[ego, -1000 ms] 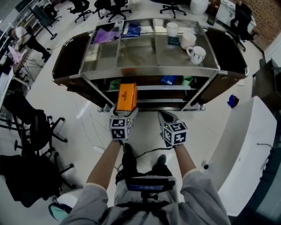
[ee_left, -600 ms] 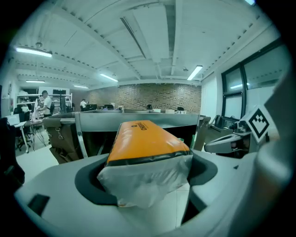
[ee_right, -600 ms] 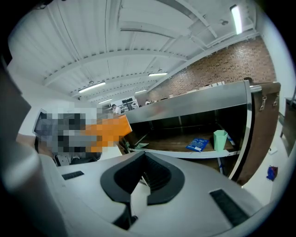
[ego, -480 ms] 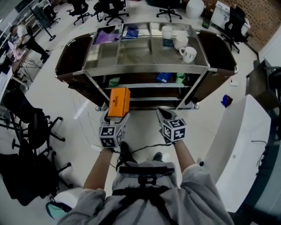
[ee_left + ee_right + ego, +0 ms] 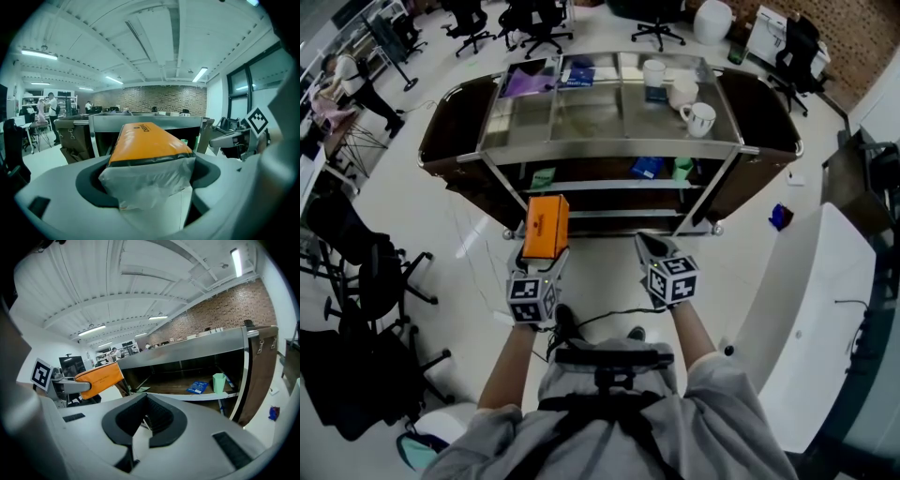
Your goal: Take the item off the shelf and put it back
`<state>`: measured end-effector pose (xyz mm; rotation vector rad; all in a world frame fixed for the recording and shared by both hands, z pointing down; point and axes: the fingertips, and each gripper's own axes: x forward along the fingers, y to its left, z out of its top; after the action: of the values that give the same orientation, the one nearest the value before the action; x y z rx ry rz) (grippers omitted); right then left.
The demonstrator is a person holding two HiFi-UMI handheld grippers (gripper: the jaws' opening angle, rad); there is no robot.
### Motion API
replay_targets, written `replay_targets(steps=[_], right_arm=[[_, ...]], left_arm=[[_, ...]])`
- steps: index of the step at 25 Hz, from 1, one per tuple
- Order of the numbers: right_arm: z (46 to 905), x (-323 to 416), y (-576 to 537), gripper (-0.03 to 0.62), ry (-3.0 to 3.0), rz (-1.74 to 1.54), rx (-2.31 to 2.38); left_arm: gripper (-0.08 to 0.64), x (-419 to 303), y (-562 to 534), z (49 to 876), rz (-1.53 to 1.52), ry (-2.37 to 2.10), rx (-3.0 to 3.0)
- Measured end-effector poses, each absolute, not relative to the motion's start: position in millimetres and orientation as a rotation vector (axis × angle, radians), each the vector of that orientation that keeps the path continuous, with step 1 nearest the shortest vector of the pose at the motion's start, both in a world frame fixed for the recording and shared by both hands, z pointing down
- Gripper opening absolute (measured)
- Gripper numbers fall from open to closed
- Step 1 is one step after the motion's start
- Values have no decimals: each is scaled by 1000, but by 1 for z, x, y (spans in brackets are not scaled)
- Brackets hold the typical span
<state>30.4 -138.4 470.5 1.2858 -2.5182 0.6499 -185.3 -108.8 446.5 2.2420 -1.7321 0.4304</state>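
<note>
The item is an orange box (image 5: 546,226) in clear plastic wrap. My left gripper (image 5: 545,257) is shut on its near end and holds it in the air, in front of the steel shelf cart (image 5: 609,150). In the left gripper view the orange box (image 5: 145,140) fills the space between the jaws of my left gripper (image 5: 147,177), with its far end towards the cart. My right gripper (image 5: 649,247) hovers beside it on the right, holding nothing. In the right gripper view the pads of my right gripper (image 5: 147,420) meet, and the orange box (image 5: 101,376) shows at the left.
The cart's middle shelf (image 5: 206,397) holds a blue packet (image 5: 197,387) and a green cup (image 5: 219,382). Mugs (image 5: 697,117) and a purple book (image 5: 525,77) lie on top. Office chairs (image 5: 380,281) stand at the left, a white desk (image 5: 825,309) at the right.
My left gripper has drawn the orange box back from the cart, towards the person and a little to the left. The right gripper has barely shifted.
</note>
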Motion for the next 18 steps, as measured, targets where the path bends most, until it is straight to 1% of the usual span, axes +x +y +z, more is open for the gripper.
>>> replay_targets(steps=[18], right_arm=[[470, 30, -150, 9, -2520, 642, 1275]], left_arm=[[436, -182, -114, 454, 442, -1741, 2238]])
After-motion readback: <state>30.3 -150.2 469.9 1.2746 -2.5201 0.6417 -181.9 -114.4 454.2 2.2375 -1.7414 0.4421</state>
